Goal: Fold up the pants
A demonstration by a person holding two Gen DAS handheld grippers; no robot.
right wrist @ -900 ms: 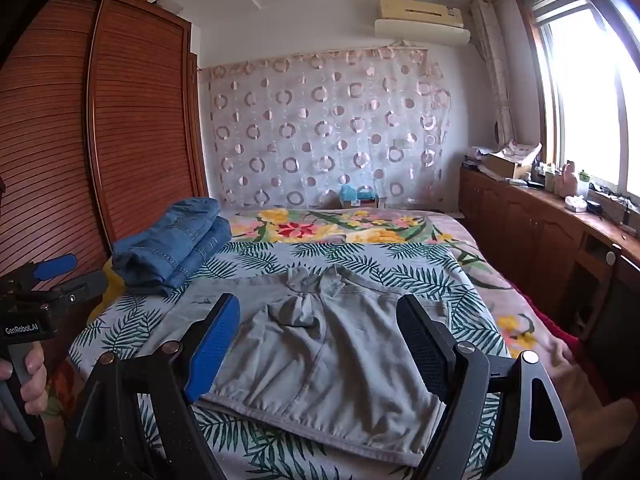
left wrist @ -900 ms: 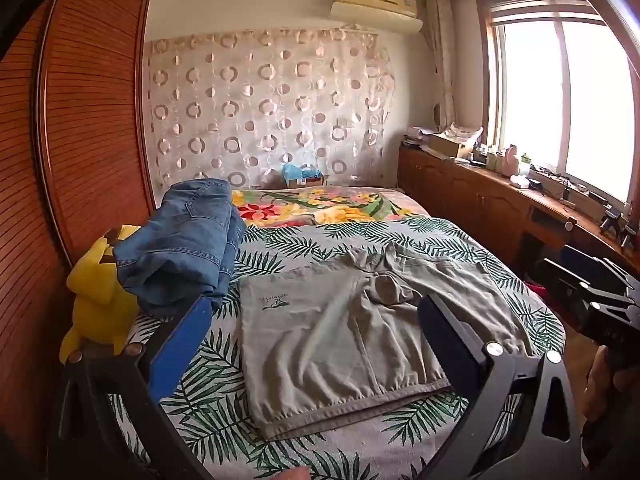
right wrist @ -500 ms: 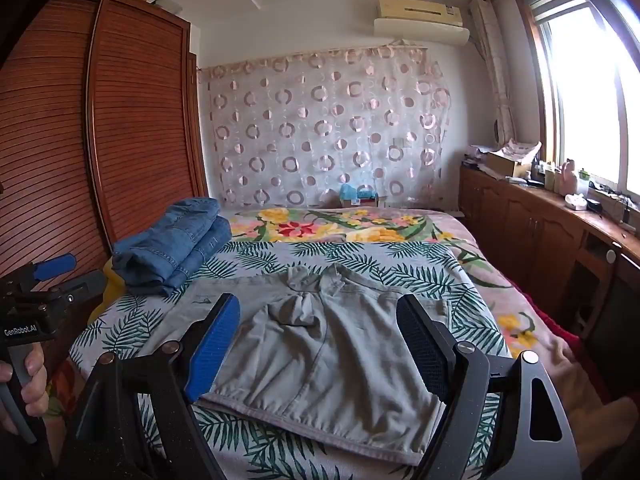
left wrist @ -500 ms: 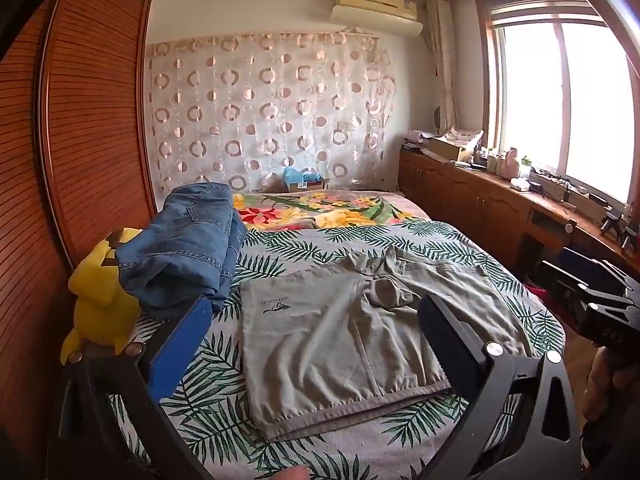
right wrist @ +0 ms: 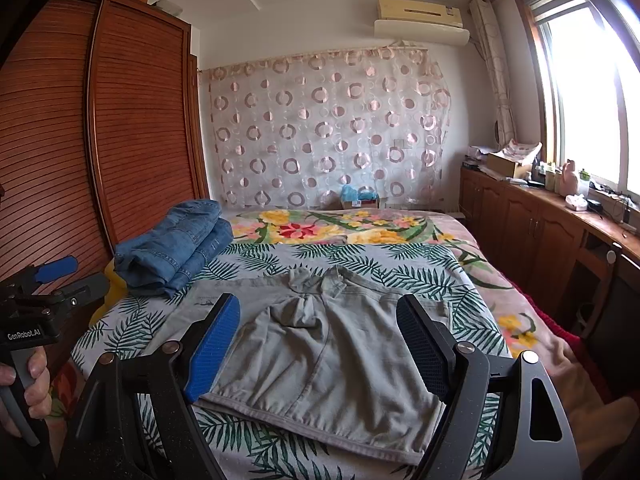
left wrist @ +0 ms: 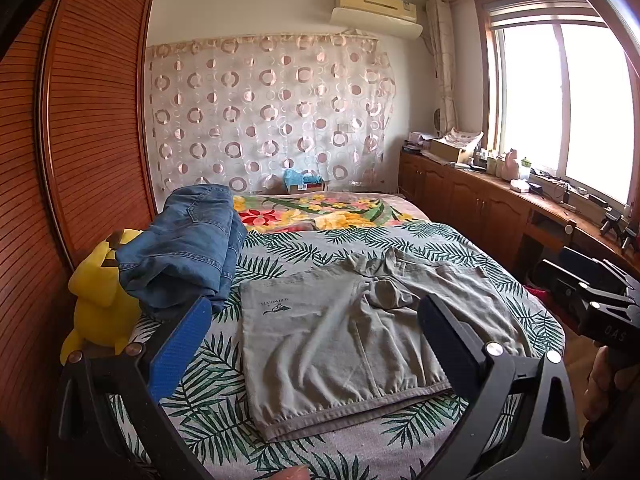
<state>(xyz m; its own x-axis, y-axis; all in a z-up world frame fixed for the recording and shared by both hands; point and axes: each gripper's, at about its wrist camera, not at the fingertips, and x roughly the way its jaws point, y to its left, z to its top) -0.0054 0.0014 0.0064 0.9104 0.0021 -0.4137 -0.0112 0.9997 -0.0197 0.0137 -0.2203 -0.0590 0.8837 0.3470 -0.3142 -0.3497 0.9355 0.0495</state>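
Note:
Grey shorts [left wrist: 352, 336] lie spread flat on the leaf-print bed cover, waistband towards me; they also show in the right wrist view [right wrist: 320, 352]. My left gripper [left wrist: 316, 320] is open and empty, held above the near edge of the bed, over the shorts' left half. My right gripper [right wrist: 320, 316] is open and empty, held above the shorts' right half. Each gripper shows at the edge of the other's view: the right one [left wrist: 592, 296], the left one [right wrist: 48, 280].
Folded blue jeans [left wrist: 188, 248] sit on the bed's left side beside a yellow plush toy [left wrist: 100, 296]. A wooden wardrobe [left wrist: 80, 140] stands at the left. Low cabinets [left wrist: 500, 208] with clutter run under the window at the right. A floral blanket [left wrist: 320, 212] covers the bed's far end.
The left gripper's view has tilted up slightly. The shorts have not moved and both grippers stay open.

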